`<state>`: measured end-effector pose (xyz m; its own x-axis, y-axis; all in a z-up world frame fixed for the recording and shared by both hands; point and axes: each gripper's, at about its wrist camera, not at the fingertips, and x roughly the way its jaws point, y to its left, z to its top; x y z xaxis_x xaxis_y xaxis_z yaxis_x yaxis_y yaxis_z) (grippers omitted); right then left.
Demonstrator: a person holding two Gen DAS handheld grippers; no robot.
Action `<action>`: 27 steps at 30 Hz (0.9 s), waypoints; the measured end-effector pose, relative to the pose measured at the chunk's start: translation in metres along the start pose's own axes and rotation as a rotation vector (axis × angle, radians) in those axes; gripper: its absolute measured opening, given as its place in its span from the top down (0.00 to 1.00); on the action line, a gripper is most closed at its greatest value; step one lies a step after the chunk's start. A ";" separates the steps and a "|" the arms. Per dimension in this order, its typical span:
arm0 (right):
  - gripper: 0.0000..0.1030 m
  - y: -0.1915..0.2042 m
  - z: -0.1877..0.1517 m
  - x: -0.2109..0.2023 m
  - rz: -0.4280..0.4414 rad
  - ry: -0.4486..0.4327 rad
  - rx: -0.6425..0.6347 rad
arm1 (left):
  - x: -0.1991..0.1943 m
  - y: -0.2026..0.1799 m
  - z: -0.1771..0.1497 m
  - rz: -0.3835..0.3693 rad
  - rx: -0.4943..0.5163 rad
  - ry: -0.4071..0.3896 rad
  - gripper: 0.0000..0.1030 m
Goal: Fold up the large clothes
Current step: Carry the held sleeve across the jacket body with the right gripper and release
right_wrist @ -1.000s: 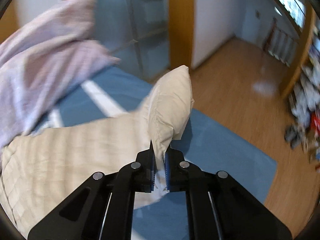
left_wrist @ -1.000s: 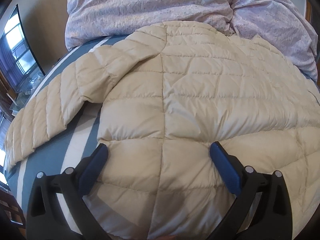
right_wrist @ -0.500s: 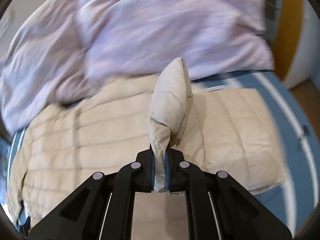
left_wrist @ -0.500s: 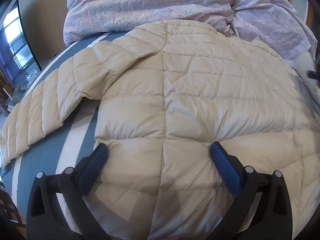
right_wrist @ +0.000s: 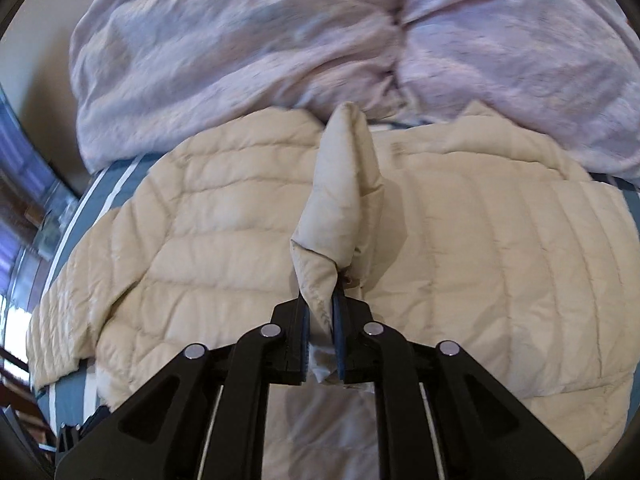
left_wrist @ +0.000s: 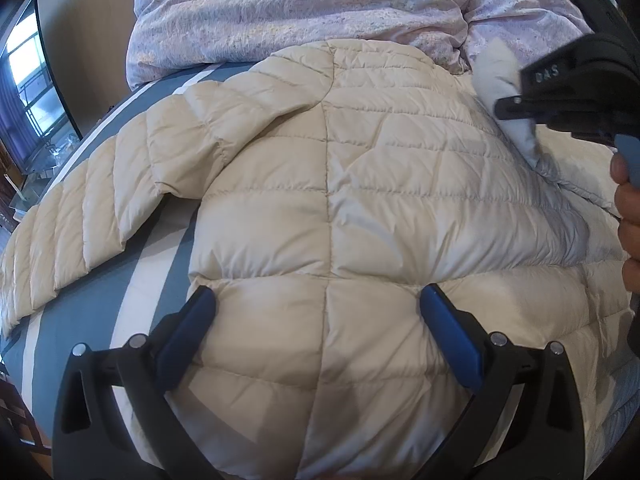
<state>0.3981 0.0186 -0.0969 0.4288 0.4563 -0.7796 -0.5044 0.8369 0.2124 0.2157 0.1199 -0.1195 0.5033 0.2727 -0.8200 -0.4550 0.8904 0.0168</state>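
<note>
A cream quilted puffer jacket lies back-up on a blue and white striped bed sheet. Its left sleeve stretches out to the left. My left gripper is open, its blue pads resting on the jacket's lower back. My right gripper is shut on the cuff of the right sleeve and holds it up over the jacket's body. The right gripper also shows in the left wrist view at the upper right, with the sleeve end hanging from it.
A crumpled lilac duvet is piled along the far side of the bed, also in the right wrist view. A window is at the far left. A hand shows at the right edge.
The right gripper has swung the sleeve from beyond the bed's edge over onto the jacket's back and now enters the left wrist view. The left gripper has stayed open on the jacket.
</note>
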 end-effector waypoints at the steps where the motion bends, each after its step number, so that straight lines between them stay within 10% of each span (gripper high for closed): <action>1: 0.63 0.000 0.003 0.000 0.022 0.007 -0.009 | 0.000 0.000 0.000 0.000 0.000 0.000 0.02; 3: 0.42 0.003 0.003 -0.013 0.066 -0.030 -0.021 | 0.000 0.000 0.000 0.000 0.000 0.000 0.02; 8: 0.39 -0.025 0.009 -0.049 0.019 -0.189 0.043 | 0.000 0.000 0.000 0.000 0.000 0.000 0.02; 14: 0.38 -0.059 0.002 -0.011 -0.186 -0.093 0.115 | 0.000 -0.001 -0.001 -0.001 -0.001 0.000 0.02; 27: 0.06 -0.034 -0.015 0.035 -0.235 -0.046 0.070 | 0.000 -0.001 0.000 -0.001 0.000 -0.001 0.02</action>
<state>0.4193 0.0020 -0.1403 0.5628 0.2591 -0.7849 -0.3344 0.9398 0.0704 0.2157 0.1193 -0.1196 0.5047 0.2719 -0.8194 -0.4546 0.8905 0.0155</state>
